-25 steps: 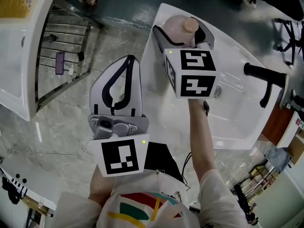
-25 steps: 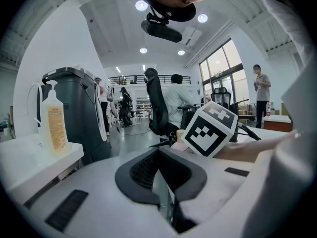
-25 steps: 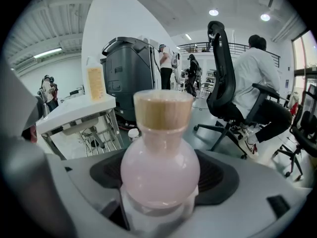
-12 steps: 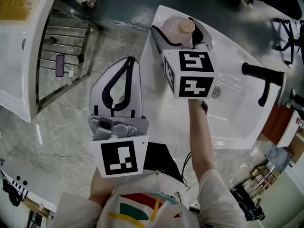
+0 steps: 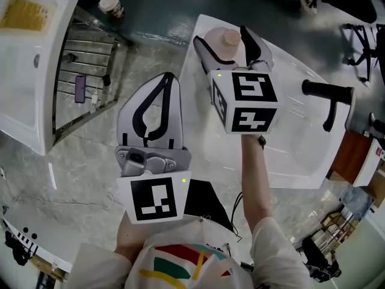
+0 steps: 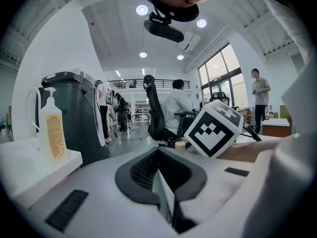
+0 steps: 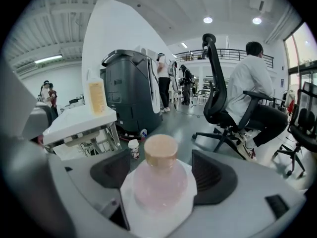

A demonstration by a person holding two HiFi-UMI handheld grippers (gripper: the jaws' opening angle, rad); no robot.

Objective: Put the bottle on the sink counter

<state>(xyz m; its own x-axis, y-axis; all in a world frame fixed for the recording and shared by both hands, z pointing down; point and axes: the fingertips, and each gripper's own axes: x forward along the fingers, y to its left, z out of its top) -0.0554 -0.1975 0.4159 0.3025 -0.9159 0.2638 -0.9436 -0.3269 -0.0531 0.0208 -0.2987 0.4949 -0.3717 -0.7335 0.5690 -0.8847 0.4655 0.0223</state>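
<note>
Away from the bottle (image 5: 221,44), a black faucet (image 5: 328,91) overhangs the sink (image 5: 292,152).

"How's the light?"

"Bright and even. Round ceiling lamps (image 6: 142,10) shine overhead, and windows (image 6: 218,76) at the far right add daylight."

"Any glare?"

"A soft sheen on the white sink surface (image 5: 295,149) and the floor (image 5: 150,47). Shadows are faint."

"Sharpness?"

"The left gripper view and right gripper view bend strongly, with black corners. The pink bottle (image 7: 161,182), close to the lens, is blurred, and the room behind is crisper."
</note>
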